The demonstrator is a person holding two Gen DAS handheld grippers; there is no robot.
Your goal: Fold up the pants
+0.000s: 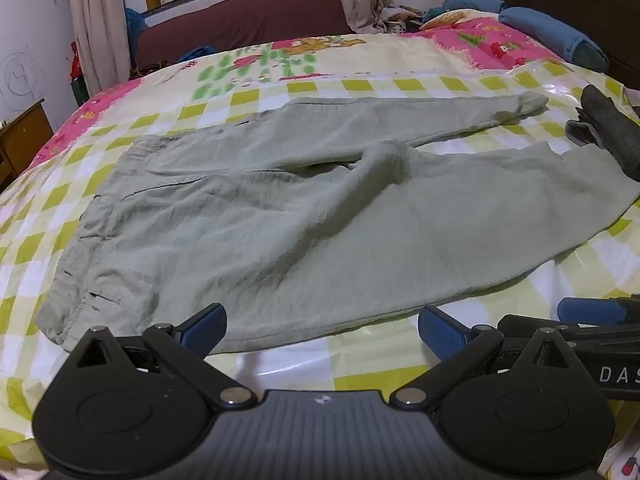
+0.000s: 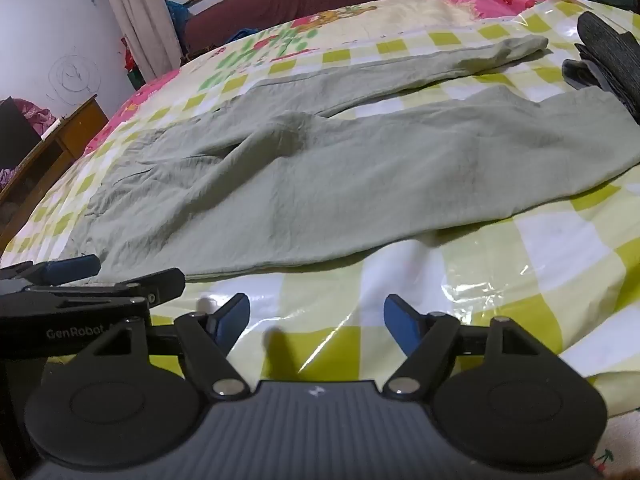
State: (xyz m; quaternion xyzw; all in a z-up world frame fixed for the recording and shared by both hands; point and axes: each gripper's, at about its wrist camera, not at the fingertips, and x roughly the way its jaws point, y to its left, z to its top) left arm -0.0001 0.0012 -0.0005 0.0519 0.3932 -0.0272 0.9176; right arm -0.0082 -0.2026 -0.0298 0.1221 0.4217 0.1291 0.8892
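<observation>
Green pants [image 1: 280, 208] flat on bed; left tongs [image 1: 322, 330], right tongs [image 2: 316, 326] angled down, spread, empty.

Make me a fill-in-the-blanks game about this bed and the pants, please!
1. The pants are coloured ____.
2. They lie flat on a bed cover with yellow and white ____.
3. The left gripper and the right gripper both have their jaws ____.
4. The fingers have pads coloured ____.

Missing words: green; checks; open; blue
</observation>
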